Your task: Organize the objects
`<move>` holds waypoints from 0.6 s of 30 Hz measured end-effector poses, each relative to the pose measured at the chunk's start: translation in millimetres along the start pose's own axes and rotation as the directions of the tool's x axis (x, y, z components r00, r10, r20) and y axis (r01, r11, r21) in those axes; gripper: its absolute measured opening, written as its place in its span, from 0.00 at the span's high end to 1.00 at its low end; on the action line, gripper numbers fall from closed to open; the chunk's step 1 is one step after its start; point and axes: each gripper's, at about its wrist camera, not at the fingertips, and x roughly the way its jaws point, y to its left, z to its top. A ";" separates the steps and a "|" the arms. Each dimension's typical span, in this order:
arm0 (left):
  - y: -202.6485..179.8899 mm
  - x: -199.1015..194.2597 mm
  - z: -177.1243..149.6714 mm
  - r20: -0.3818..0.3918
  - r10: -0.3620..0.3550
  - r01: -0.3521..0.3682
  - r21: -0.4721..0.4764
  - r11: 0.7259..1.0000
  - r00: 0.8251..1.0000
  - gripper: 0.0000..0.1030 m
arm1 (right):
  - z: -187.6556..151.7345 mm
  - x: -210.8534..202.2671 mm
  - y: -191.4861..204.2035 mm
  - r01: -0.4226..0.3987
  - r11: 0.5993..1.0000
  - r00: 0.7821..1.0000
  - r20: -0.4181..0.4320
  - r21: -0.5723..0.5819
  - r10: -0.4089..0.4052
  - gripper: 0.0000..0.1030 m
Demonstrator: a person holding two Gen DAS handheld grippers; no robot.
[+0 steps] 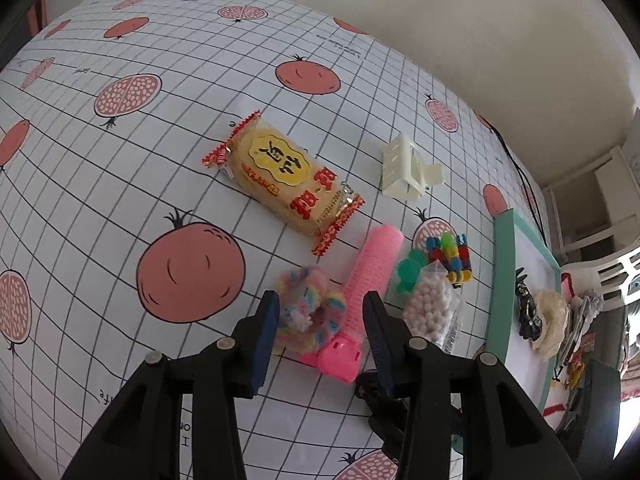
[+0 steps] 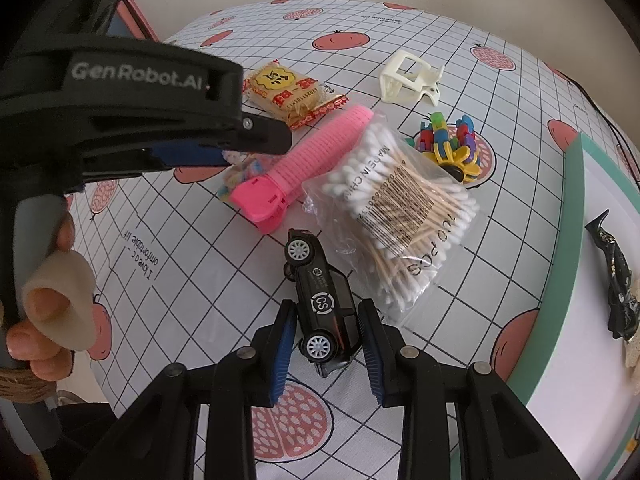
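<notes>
A: Start at the left of the left wrist view: what sits between the left gripper [image 1: 318, 318] jaws?

B: A fluffy pastel scrunchie [image 1: 308, 314], soft and multicoloured, lying on the counter [image 1: 120, 200] at lower centre. The jaws stand apart around it; the left pad is at its edge, but I can't tell whether it presses. Just to its right lies the pink hair roller [image 1: 370, 276], its long axis running from lower left up to upper right, partly inside the same gap.

A: And further right?

B: A teal-rimmed tray [image 1: 508, 264] at the right edge, already holding a black clip and a pale ring.

A: The other view?

B: The right gripper [image 2: 328, 344] at lower centre straddles a black toy car [image 2: 324, 304]. The car lies on its side, wheels showing, its long axis pointing up and slightly left, away from the jaws. Both pads look pressed on its rear end, so I'd call that a grip. The cotton swab bag [image 2: 396, 208] is just beside it, to the upper right.

A: Which hand is nearer the tray?

B: The right, I judge; the tray lies to its right.
</notes>
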 end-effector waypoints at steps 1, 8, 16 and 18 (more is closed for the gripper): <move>1.1 -0.4 0.5 0.004 0.009 -0.009 -0.002 1.000 1.000 0.57 | 0.2 0.5 0.4 0.000 1.000 1.000 0.000 0.001 0.000 0.67; 2.9 3.4 1.7 -0.002 0.026 -0.026 0.010 1.000 1.000 0.65 | 1.2 2.3 -3.1 0.000 1.000 1.000 0.000 0.000 0.000 0.67; -2.1 6.5 0.5 -0.003 0.032 -0.032 0.037 0.999 0.999 0.77 | 2.7 5.2 -4.9 -0.001 1.000 1.000 0.000 -0.001 0.001 0.67; -0.4 6.1 0.4 -0.005 0.025 -0.025 0.029 0.999 1.000 0.85 | 2.7 5.7 -5.6 -0.002 1.000 1.000 0.000 0.000 0.002 0.67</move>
